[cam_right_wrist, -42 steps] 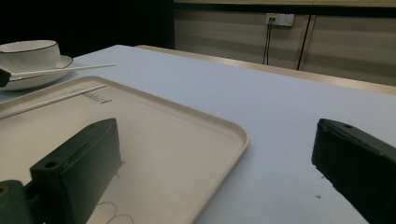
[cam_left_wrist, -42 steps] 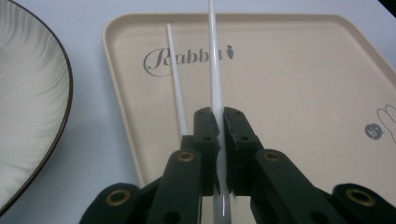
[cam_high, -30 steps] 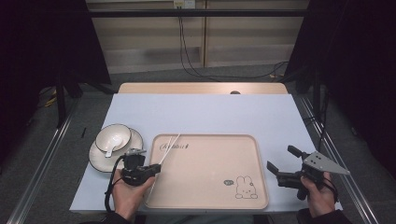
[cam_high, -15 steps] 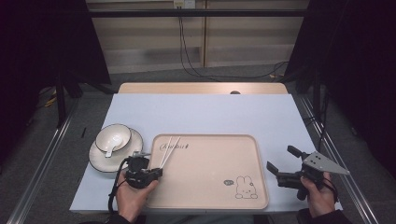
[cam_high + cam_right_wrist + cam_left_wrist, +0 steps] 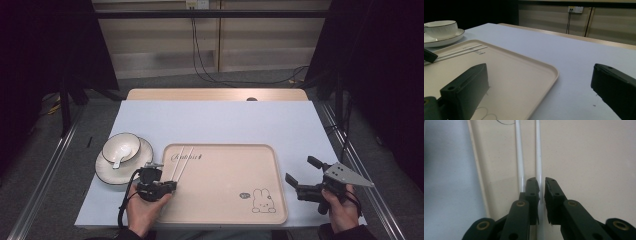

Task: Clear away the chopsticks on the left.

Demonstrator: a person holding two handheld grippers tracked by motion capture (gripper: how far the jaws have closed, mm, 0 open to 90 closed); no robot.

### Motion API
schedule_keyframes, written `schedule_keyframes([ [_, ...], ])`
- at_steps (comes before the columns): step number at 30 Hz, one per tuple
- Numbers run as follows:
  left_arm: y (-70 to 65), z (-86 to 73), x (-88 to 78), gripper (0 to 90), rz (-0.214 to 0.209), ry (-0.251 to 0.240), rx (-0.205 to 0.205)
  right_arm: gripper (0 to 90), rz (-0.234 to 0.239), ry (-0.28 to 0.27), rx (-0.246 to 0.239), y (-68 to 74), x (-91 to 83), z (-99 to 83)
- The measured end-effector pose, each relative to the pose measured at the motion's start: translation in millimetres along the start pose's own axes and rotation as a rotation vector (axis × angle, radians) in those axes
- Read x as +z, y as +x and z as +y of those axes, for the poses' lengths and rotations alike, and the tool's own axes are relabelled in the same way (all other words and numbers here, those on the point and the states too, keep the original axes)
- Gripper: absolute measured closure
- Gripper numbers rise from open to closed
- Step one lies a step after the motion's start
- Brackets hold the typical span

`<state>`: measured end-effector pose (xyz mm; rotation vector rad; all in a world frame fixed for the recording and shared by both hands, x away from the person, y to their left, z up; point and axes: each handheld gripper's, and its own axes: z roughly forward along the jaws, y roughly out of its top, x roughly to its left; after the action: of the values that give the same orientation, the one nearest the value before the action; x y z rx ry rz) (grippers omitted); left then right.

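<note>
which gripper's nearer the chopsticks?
Left. The left gripper sits at the chopsticks, jaws around one stick; the right gripper waits open off the tray's far side.

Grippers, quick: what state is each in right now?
Left gripper: jaws all but closed around one white chopstick on the tray.
Right gripper: jaws open, holding nothing.

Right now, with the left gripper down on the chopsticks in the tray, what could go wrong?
The left gripper has its jaws nearly closed around only one of the two chopsticks; lifting could leave the other one behind or knock it askew. The grip sits near the stick's end, so it may tip or slip. The pair lies close to the tray rim, which the jaws could catch.
</note>
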<state>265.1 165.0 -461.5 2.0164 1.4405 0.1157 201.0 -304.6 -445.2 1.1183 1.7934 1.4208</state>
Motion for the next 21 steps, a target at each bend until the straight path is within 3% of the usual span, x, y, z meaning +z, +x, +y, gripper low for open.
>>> schedule_keyframes([
  [2, 0.1, 0.1, 0.2, 81.5, -0.004, -0.003, -0.003, 1.0, 0.002, 0.001, 0.000, 0.0, -0.1, 0.1],
  [5, 0.5, 0.8, -0.1, 78.4, -0.023, 0.003, 0.026, 1.0, 0.004, 0.001, -0.005, 0.0, -0.2, 0.0],
  [6, 1.2, 1.7, -1.2, 74.5, -0.055, -0.010, 0.025, 1.0, 0.005, 0.001, -0.004, -0.1, -0.2, 0.0],
  [9, 2.4, 3.3, -3.7, 71.1, -0.084, -0.032, 0.039, 1.0, 0.010, 0.001, -0.005, -0.2, -0.1, 0.0],
  [10, 3.5, 4.4, -7.2, 64.1, -0.115, -0.053, 0.070, 1.0, 0.006, -0.001, -0.005, -0.2, -0.3, 0.0],
  [11, 3.5, 4.4, -7.2, 61.1, -0.115, -0.053, 0.070, 1.0, 0.006, -0.001, -0.005, -0.2, -0.3, 0.0],
  [12, 3.6, 4.8, -10.0, 61.1, -0.120, -0.074, 0.093, 1.0, 0.006, -0.002, -0.006, -0.4, -0.4, 0.1],
  [14, 0.6, 5.4, -17.1, 47.6, -0.127, -0.122, 0.154, 1.0, 0.006, -0.001, -0.005, -0.3, -0.6, 0.1],
  [15, -1.1, 5.7, -21.1, 47.6, -0.144, -0.148, 0.176, 1.0, 0.006, -0.001, -0.005, -0.3, -0.6, 0.1],
  [16, -2.5, 6.3, -29.5, 41.3, -0.165, -0.197, 0.239, 1.0, 0.006, 0.000, -0.003, -0.2, -0.4, 0.1],
  [17, -2.5, 6.3, -29.5, 38.3, -0.165, -0.197, 0.239, 1.0, 0.006, 0.000, -0.003, -0.2, -0.4, 0.1],
  [18, -4.1, 6.5, -36.3, 34.2, -0.189, -0.248, 0.281, 1.0, 0.005, -0.002, -0.007, -0.3, -0.4, 0.2],
  [19, -4.1, 6.5, -36.3, 30.4, -0.189, -0.248, 0.281, 1.0, 0.005, -0.002, -0.007, -0.3, -0.4, 0.2],
  [20, -4.5, 6.6, -39.6, 30.4, -0.189, -0.264, 0.299, 1.0, 0.005, -0.002, -0.005, 0.0, -0.4, 0.1],
  [21, -4.8, 6.2, -42.5, 24.9, -0.197, -0.288, 0.318, 1.0, 0.004, -0.002, -0.004, 0.1, -0.4, 0.1],
])
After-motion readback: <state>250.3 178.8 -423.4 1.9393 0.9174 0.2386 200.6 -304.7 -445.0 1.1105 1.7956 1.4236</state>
